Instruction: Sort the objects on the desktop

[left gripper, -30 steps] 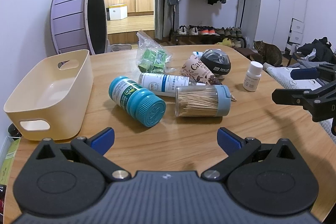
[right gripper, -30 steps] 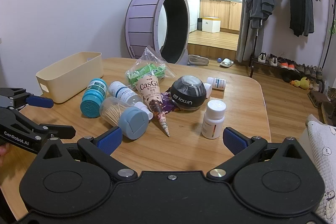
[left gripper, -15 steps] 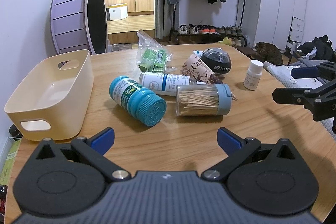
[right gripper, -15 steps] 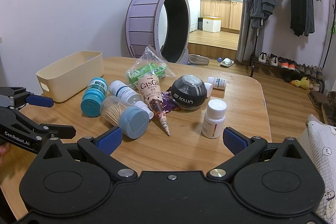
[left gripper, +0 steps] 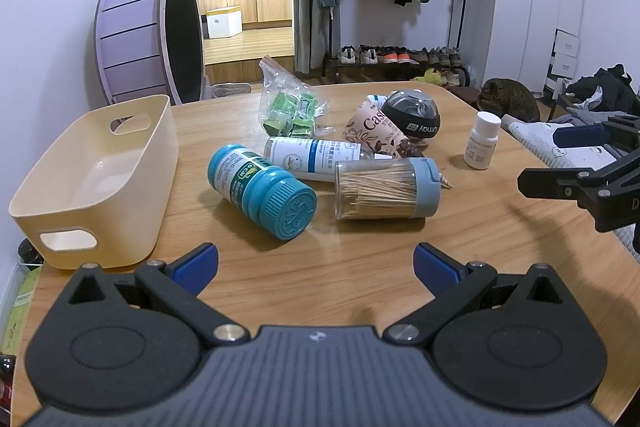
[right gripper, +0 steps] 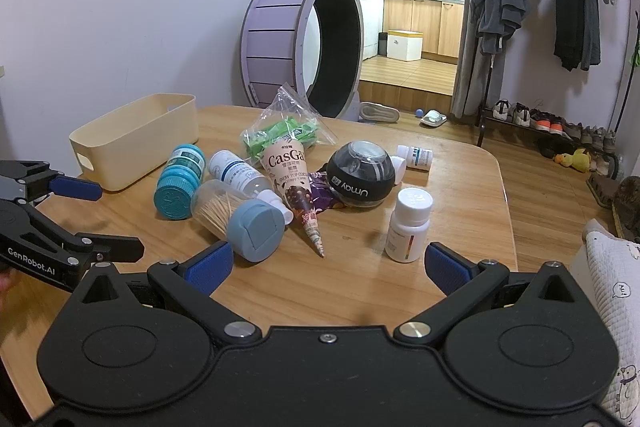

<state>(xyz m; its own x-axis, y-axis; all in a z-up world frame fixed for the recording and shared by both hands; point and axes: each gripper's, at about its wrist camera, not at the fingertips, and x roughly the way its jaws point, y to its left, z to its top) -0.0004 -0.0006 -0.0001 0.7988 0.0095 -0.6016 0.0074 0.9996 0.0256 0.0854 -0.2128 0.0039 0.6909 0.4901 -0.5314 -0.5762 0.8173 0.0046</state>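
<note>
A cream basket stands empty at the table's left. Lying in a pile are a teal bottle, a white spray bottle, a toothpick jar, a paper cone wrapper, a bag of green sachets and a black ball. A white pill bottle stands upright. My left gripper is open, short of the teal bottle. My right gripper is open, near the toothpick jar and pill bottle.
A small white bottle lies behind the ball. A purple wheel stands beyond the table's far edge. A cat sits on the floor at right, and a quilted cloth lies past the table's right edge.
</note>
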